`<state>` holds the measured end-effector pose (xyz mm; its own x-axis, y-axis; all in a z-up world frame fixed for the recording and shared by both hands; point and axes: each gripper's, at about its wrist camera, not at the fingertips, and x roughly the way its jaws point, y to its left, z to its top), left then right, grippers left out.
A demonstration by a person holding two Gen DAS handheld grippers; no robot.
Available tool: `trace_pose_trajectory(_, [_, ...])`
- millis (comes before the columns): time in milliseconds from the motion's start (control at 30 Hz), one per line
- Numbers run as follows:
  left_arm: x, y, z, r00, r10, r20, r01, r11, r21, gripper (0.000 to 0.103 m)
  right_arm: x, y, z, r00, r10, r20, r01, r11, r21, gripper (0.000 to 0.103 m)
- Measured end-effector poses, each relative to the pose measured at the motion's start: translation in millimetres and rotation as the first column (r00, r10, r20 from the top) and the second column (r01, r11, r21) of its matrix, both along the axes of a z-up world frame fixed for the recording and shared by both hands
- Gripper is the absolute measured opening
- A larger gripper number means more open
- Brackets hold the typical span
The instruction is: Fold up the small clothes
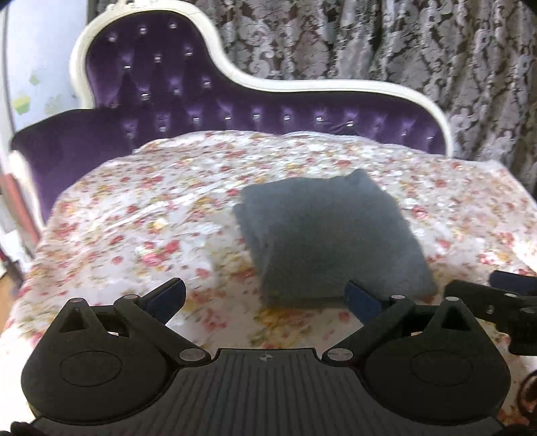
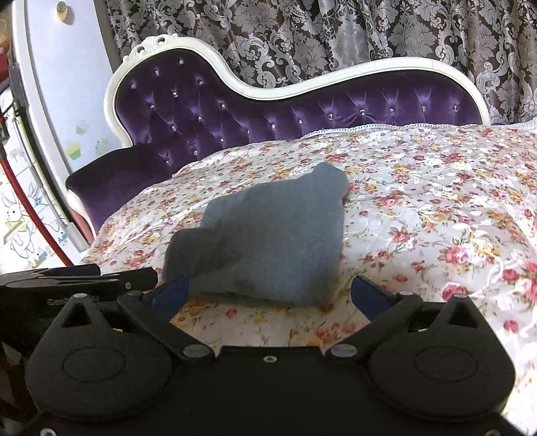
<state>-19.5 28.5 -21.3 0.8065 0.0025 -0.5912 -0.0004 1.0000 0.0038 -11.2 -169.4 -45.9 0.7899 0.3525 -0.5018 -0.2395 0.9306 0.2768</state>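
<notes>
Nearest the lens in the left wrist view, the left gripper (image 1: 266,296) has its jaws spread wide, both blue pads apart and nothing between them; its right pad sits just at the near edge of the folded grey garment (image 1: 330,238). At 3 o'clock in that view the right gripper (image 1: 503,302) is cut off by the frame edge. In the right wrist view the right gripper (image 2: 268,295) is likewise wide open and empty, its left pad touching or just under the near left corner of the folded grey garment (image 2: 265,241); which of the two cannot be told. The left gripper (image 2: 84,278) pokes in at 9 o'clock, only partly seen.

No brand, label or writing can be read anywhere.

The garment lies as a compact, roughly square bundle on a shiny floral cover (image 2: 419,208), white with red and yellow flowers. Behind, toward 12 o'clock, rises a purple tufted sofa back (image 2: 208,110) with a white carved frame, and beyond it a dark damask curtain (image 2: 335,30). At 9 to 10 o'clock stands a pale blue door or panel (image 2: 63,67) with small stickers, and a cartoon rabbit drawing (image 2: 16,218) lower down.

The left wrist view is motion-blurred, so the garment's layers are hard to make out.
</notes>
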Motion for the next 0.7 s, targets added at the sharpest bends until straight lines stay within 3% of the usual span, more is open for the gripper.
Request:
trace_pose_trajectory(433, [-26, -2, 11, 0.996, 0.084, 0.041, -0.087, 0.993, 0.079, 0.102, -24, 11, 9, 0.999, -0.037, -0.011, 0.037, 0.999, -0.038, 0.102])
trace_pose_trajectory(700, [-27, 3, 9, 0.998, 0.065, 0.003, -0.065, 0.998, 0.007, 0.102, -27, 15, 16, 0.981, -0.187, -0.059, 0.176, 0.973, -0.149, 0.102])
